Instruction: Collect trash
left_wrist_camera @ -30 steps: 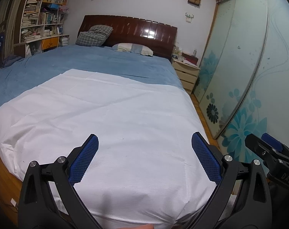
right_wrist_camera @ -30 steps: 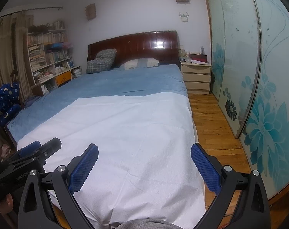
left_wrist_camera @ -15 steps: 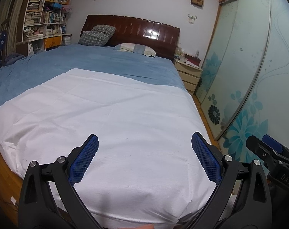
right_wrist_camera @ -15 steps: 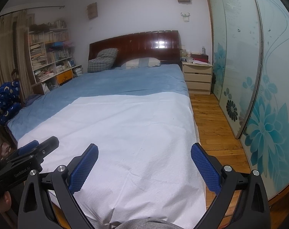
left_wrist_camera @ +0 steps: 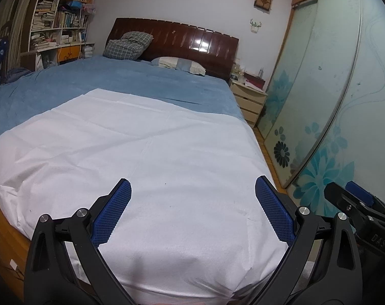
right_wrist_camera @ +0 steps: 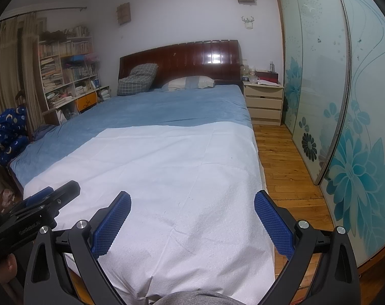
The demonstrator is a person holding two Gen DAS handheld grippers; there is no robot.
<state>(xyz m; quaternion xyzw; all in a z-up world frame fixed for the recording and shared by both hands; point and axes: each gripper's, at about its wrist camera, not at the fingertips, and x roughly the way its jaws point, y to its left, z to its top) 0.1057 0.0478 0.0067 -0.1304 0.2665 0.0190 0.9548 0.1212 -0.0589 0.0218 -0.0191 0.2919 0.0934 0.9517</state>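
No trash shows on the bed (left_wrist_camera: 52, 94) in either view, so where the task's thing lies cannot be told. A white sheet (left_wrist_camera: 154, 172) covers the foot half of the bed, spread flat with fold creases, draped over the foot edge and reaching the right edge. A few tiny dark specks sit on the white, too small to tell what they are.

Left claw (left_wrist_camera: 192, 212) hangs over the foot edge, blue pads (left_wrist_camera: 113, 214) spread wide, nothing between them. Right claw (right_wrist_camera: 191, 218) does the same just beside it, toward the right corner of the foot, jaws wide apart and empty. Each claw pokes into the other's view: the right one at the left camera's lower right, the left one at the right camera's lower left.

Beyond the white sheet, blue bedding runs up to a dark wooden headboard (right_wrist_camera: 182, 58), with a checked pillow (right_wrist_camera: 137, 78) and a striped pillow (right_wrist_camera: 188, 82) against it. A pale nightstand (right_wrist_camera: 265, 101) stands off the head's right corner, glass sliding doors (right_wrist_camera: 345, 127) with blue flowers line the right wall over the wooden floor (right_wrist_camera: 281, 157), and a packed bookshelf (left_wrist_camera: 60, 17) stands left.
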